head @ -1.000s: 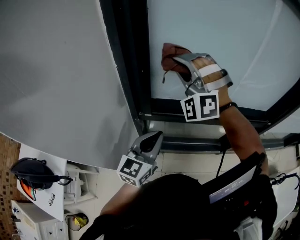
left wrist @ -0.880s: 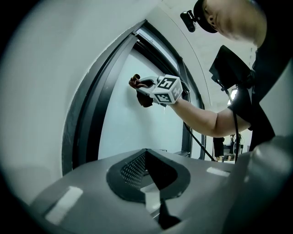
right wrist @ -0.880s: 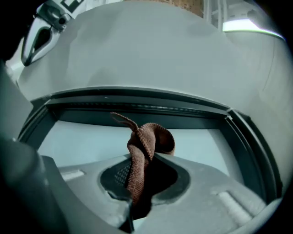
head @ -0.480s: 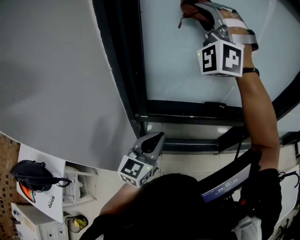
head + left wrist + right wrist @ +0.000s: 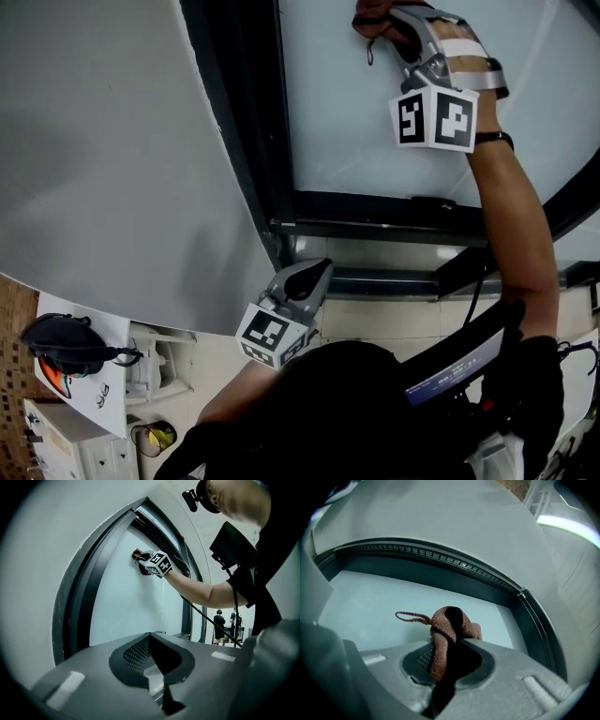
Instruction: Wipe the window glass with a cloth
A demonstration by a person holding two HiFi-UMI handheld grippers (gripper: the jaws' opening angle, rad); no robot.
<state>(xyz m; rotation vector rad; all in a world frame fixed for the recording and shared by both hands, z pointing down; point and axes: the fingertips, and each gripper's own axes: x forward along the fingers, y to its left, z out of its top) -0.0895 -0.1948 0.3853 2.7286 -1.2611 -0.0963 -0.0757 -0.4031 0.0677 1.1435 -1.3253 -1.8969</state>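
Cloth (image 5: 447,625) pinched in right gripper (image 5: 398,30) jaws on window glass (image 5: 356,122), dark frame (image 5: 248,122) beside, left gripper (image 5: 309,277) jaws closed.

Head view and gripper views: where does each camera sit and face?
Head view: on the person's head, facing window glass; shows right gripper, left gripper, forearm.
Left gripper view: on left gripper, past its shut empty jaws toward the window.
Right gripper view: on right gripper, facing the glass, jaws shut on brown cloth.
Shared: head and left gripper views show the right gripper holding the cloth.
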